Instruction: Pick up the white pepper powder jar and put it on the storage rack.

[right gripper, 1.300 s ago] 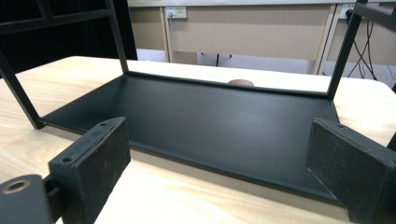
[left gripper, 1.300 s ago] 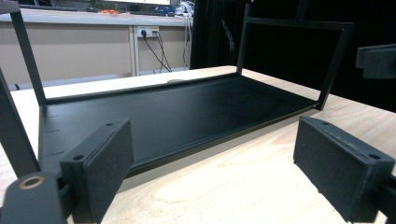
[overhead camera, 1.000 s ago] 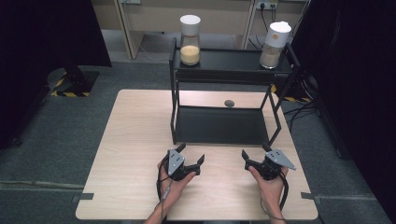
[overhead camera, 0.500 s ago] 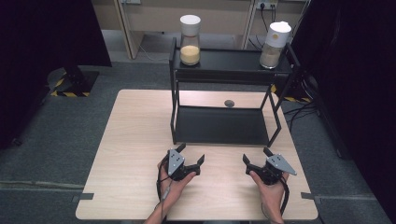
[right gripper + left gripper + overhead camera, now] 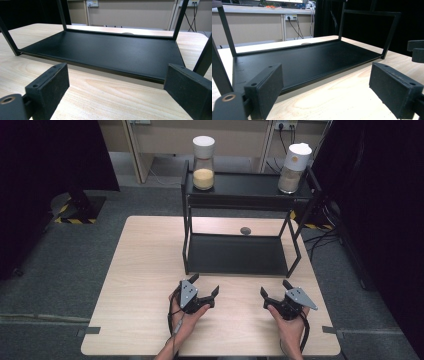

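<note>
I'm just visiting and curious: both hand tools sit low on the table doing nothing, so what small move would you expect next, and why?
Probably a lift and reach forward toward the black rack. Both the left gripper and the right gripper are open, empty and rest near the table's front edge, pointing at it. The two jars on its top shelf look like the likeliest targets, though that is a guess.

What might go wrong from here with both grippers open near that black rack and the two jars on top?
1. Both jars, the left jar and right jar, stand tall on the rack's top shelf; a bumped frame might topple them.
2. The right jar sits near the shelf's corner, so a clumsy grab by the right gripper or left gripper might push it off.
</note>
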